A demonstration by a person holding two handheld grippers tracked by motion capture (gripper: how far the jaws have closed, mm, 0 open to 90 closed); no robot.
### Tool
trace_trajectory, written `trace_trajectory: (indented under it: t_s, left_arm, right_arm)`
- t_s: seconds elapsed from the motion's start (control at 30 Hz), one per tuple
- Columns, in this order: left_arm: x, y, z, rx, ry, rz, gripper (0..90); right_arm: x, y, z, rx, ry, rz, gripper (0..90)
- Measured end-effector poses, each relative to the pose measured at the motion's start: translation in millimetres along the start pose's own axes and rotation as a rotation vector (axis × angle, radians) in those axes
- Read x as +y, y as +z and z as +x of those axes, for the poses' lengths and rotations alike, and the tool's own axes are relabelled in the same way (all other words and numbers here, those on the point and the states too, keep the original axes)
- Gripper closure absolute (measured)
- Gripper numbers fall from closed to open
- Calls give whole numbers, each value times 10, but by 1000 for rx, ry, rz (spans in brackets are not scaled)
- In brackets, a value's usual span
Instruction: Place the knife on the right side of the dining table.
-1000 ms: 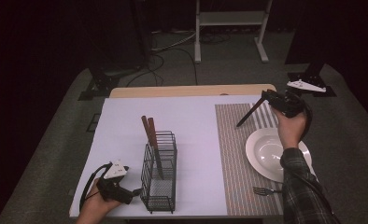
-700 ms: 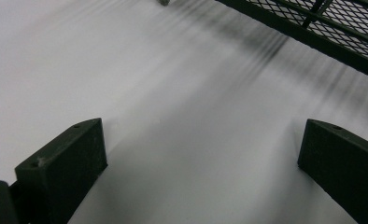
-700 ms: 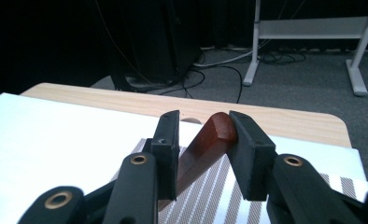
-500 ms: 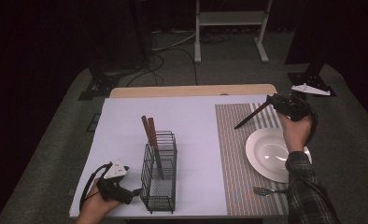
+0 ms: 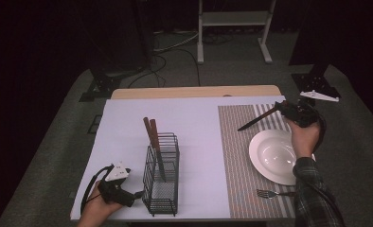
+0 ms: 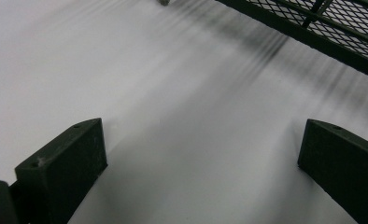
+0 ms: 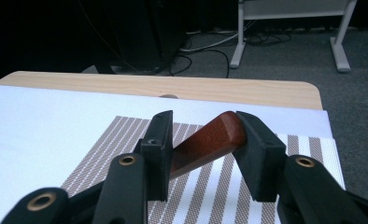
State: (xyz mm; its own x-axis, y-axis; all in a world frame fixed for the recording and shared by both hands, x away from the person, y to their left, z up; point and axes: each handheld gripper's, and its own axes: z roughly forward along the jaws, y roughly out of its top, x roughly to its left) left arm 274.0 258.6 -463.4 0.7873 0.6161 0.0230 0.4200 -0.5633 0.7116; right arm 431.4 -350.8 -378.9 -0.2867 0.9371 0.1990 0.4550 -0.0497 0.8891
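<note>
1. Your right gripper (image 5: 283, 109) pinches a knife (image 5: 254, 121) by its smooth, rounded reddish-brown wooden handle (image 7: 205, 142); the dark blade slants down toward 8 o'clock over the striped woven placemat (image 5: 234, 156), at the mat's far end.
2. Your right hand (image 5: 304, 135) is raised at the table's 2 o'clock corner, above the far rim of the glossy round white plate (image 5: 274, 156). Against a second ago the knife lies flatter and lower, and the hand sits nearer the plate.
3. A metal fork (image 5: 272, 193) lies on the mat at 6 o'clock of the plate.
4. The black wire caddy (image 5: 162, 175), with a mesh floor, stands on the matte white table cover (image 5: 199, 142), holding two more wooden-handled utensils (image 5: 151, 135) that lean toward 11 o'clock.
5. Your left gripper (image 5: 138, 194) rests low at 9 o'clock of the caddy, jaws spread wide over bare cover with nothing between them; your left hand (image 5: 97, 208) has not moved.
</note>
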Motion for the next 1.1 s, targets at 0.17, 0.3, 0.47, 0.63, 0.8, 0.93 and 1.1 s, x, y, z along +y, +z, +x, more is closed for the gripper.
trace_trajectory:
  t_s: [0.17, 0.3, 0.47, 0.63, 0.8, 0.93, 1.1]
  left_arm:
    - [0, 0, 0, 0, 0, 0, 0]
    - [0, 0, 0, 0, 0, 0, 0]
    - [0, 0, 0, 0, 0, 0, 0]
    - [0, 0, 0, 0, 0, 0, 0]
    - [0, 0, 0, 0, 0, 0, 0]
    - [0, 0, 0, 0, 0, 0, 0]
    - [0, 0, 0, 0, 0, 0, 0]
  right_arm:
    - [-61, 19, -54, -10, 19, 10, 532]
    - [-99, 31, -95, -18, 29, 18, 521]
    - [-143, 51, -137, -27, 46, 33, 490]
    - [-189, 66, -177, -34, 63, 43, 479]
    - [-227, 73, -201, -38, 70, 53, 458]
    - [-262, 82, -219, -43, 77, 57, 439]
    - [-300, 97, -241, -50, 86, 75, 417]
